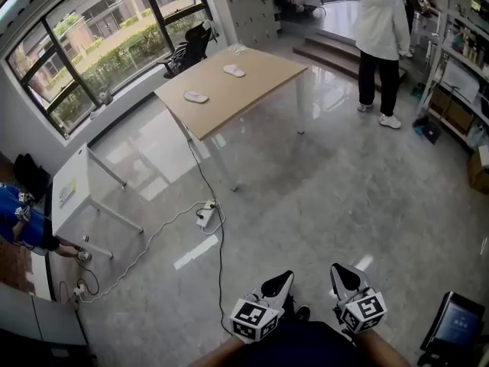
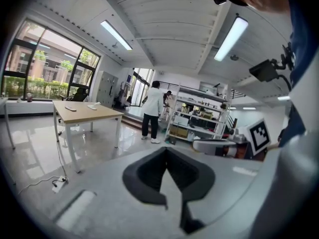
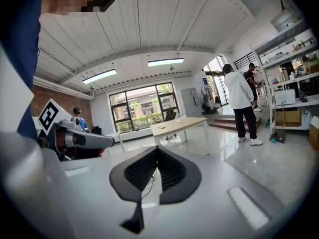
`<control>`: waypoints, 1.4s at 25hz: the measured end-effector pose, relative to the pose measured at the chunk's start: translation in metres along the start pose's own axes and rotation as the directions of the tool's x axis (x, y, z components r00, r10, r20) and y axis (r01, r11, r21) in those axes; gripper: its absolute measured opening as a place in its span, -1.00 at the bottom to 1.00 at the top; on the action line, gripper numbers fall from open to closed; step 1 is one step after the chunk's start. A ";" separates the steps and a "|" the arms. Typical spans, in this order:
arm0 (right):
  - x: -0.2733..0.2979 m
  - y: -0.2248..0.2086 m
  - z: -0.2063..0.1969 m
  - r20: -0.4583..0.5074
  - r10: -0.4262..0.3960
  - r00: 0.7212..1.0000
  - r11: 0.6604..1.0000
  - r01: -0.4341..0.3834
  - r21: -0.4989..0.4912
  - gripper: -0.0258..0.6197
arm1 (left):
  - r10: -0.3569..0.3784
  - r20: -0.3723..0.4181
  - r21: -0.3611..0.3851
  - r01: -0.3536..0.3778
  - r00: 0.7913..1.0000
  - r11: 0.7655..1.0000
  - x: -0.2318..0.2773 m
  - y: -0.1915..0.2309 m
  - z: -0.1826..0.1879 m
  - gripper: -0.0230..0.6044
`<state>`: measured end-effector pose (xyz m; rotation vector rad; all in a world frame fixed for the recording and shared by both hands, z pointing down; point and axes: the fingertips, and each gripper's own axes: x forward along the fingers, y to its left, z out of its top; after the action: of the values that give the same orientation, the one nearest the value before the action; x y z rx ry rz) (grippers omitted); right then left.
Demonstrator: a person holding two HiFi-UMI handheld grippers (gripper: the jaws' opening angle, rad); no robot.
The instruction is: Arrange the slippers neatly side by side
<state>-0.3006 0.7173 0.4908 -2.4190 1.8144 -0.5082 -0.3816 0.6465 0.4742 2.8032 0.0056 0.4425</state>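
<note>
Slippers: two white ones – near slipper and far slipper – lay apart on the table.
Left gripper: jaws pressed together, empty, well short of the table.
Right gripper: likewise closed on nothing.
Step in hand: probably the approach to the table.
Doing it well: it called for clearing the cable beside the table, then opening over one slipper – toes matched.

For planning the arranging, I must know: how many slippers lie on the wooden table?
2. The near slipper lies by the left corner of the table; the far slipper lies further back, apart from it. None seems hidden.
</note>
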 end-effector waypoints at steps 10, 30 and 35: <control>0.079 -0.063 0.015 -0.035 -0.010 0.999 1.000 0.010 -0.005 -0.90 | -0.014 -0.010 -0.022 0.014 1.000 1.000 0.087 0.058 0.027 -0.92; 0.358 -0.162 0.105 -0.085 0.167 0.982 0.985 -0.170 -0.036 -0.90 | 0.205 0.021 -0.069 -0.203 0.978 0.977 0.227 0.275 0.150 -0.92; 0.433 -0.208 0.125 -0.122 0.258 0.958 0.965 -0.263 -0.025 -0.90 | 0.306 0.038 -0.094 -0.301 0.951 0.949 0.284 0.326 0.182 -0.92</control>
<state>0.0350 0.3535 0.5202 -2.1666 2.1702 -0.6035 -0.0696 0.2961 0.4908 2.7337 -0.4520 0.4261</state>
